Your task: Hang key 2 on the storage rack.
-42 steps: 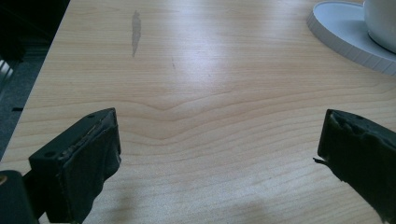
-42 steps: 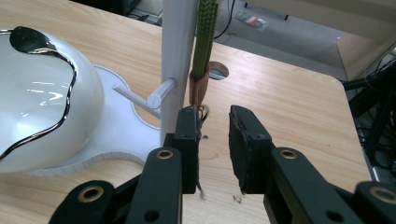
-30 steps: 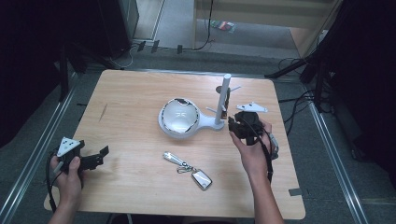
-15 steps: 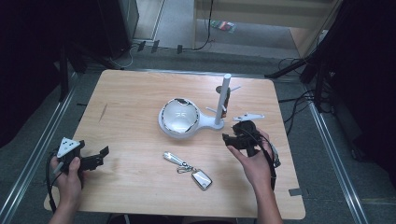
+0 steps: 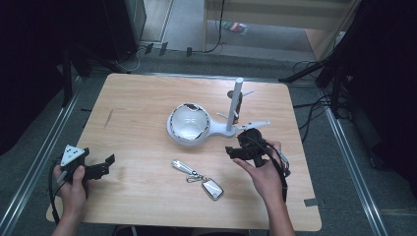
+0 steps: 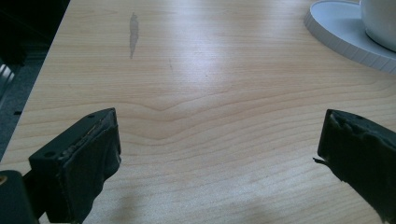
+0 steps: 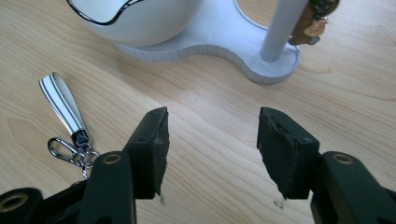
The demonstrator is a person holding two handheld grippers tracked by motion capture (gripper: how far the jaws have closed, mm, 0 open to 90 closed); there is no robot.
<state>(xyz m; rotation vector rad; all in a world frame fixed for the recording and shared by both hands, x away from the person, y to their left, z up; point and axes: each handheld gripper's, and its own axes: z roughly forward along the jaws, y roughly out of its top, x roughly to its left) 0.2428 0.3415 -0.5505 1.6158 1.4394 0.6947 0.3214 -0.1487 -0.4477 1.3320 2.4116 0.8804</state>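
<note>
A white stand holds a round bowl (image 5: pixel 189 124) and an upright post (image 5: pixel 236 105) with pegs; a small bunch of keys (image 5: pixel 238 101) hangs on the post. A keychain with a striped strap and silver fob (image 5: pixel 198 173) lies flat on the table in front of the bowl. My right gripper (image 5: pixel 230 152) hovers just in front of the post's base, pointing left. Its jaws have just been opening and nothing is between them (image 7: pixel 210 140); the strap (image 7: pixel 63 105) lies off to their left. My left gripper (image 5: pixel 108 165) rests open near the front left corner over bare wood (image 6: pixel 219 149).
The wooden table (image 5: pixel 137 98) has a dark streak at its left part. Metal floor rails run along both sides, with cables and dark equipment on the floor at the right and back. The stand's base (image 7: pixel 219 32) lies close ahead of the right jaws.
My right gripper has drawn back from the post toward the table's front, turned leftward, and its jaws have spread apart. The left gripper has stayed put.
</note>
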